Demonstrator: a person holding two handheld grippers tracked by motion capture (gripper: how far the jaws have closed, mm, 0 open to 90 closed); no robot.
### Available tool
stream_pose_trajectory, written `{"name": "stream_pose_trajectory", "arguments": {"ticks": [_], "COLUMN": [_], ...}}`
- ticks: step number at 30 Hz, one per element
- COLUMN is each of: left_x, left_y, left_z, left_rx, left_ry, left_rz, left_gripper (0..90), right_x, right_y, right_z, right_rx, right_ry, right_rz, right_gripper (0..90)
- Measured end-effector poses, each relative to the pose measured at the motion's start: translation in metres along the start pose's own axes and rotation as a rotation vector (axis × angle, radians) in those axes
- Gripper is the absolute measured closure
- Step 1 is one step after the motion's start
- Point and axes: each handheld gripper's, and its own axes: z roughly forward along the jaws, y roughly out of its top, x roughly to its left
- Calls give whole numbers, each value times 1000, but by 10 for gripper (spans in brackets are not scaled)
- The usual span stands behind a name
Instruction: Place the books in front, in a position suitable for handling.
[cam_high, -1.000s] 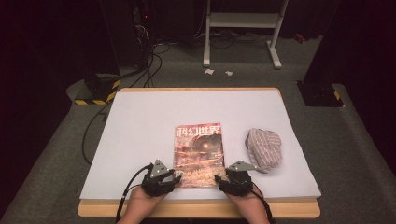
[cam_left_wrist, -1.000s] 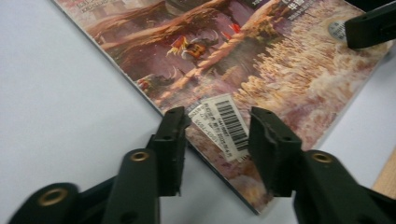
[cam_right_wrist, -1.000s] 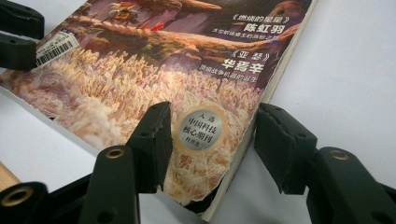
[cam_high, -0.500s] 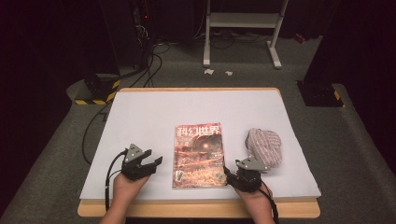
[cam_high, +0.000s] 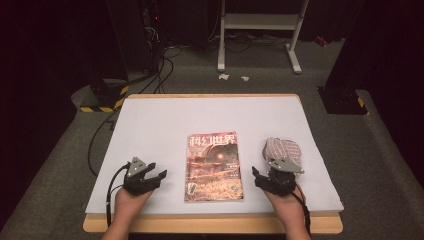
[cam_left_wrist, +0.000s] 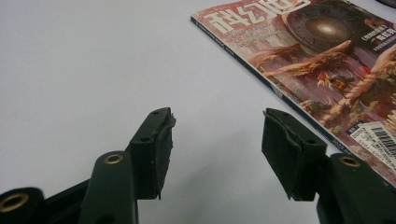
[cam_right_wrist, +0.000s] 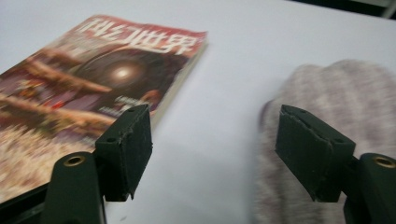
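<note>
Flanking the magazine (cam_high: 213, 166) that lies flat and closed on the desk (cam_high: 150, 125), your left tongs (cam_high: 159, 176) and right tongs (cam_high: 256, 176) have both just been opening and grip nothing. Judging by this, the cloth bundle (cam_high: 283, 149) right of the magazine remains unhandled.
</note>
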Motion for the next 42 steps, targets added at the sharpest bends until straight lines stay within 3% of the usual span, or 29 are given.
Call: {"name": "stream_pose_trajectory", "arguments": {"ticks": [6,7,8,10,13,14,16,19,20,21,25,28,30,31,32,35,42], "left_x": [-2,-2,-3,-4,-5,-7,-9,-14,-14,-15,-15,-17,-17,-17,-17,-18,-18], "left_y": [-1,-1,0,0,0,0,-1,-2,-2,-3,-3,-3,-3,-3,-3,-2,-2], "left_z": [1,1,0,0,0,1,2,4,4,5,7,8,8,8,8,7,7], "left_rx": [8,7,7,5,7,5,15,27,27,32,41,45,44,43,42,42,42], "left_ry": [-5,-6,-7,-10,-19,-21,-24,-30,-30,-32,-33,-36,-37,-37,-39,-43,-46], "left_rz": [10,8,9,9,5,5,15,27,27,29,29,31,33,34,32,39,39], "left_gripper": [417,416,416,415,415,415,415,414,414,414,414,413,413,413,413,414,414], "right_x": [-41,-53,-53,-70,-76,-80,-82,-92,-92,-95,-92,-90,-86,-80,-80,-72,-68], "right_y": [17,19,19,12,4,0,-2,-12,-12,-19,-24,-23,-22,-22,-22,-21,-22], "right_z": [9,13,13,19,24,29,29,35,35,39,40,40,40,40,40,39,39], "right_rx": [46,63,63,107,120,164,165,209,209,261,278,289,294,291,291,292,272], "right_ry": [-79,-106,-106,-105,-99,-109,-110,-91,-91,-62,-40,-50,-63,-84,-84,-96,-106], "right_rz": [64,85,85,136,173,164,171,218,218,236,225,222,205,175,175,158,102], "right_gripper": [194,177,177,171,165,145,145,121,121,122,126,161,220,296,296,419,583]}}
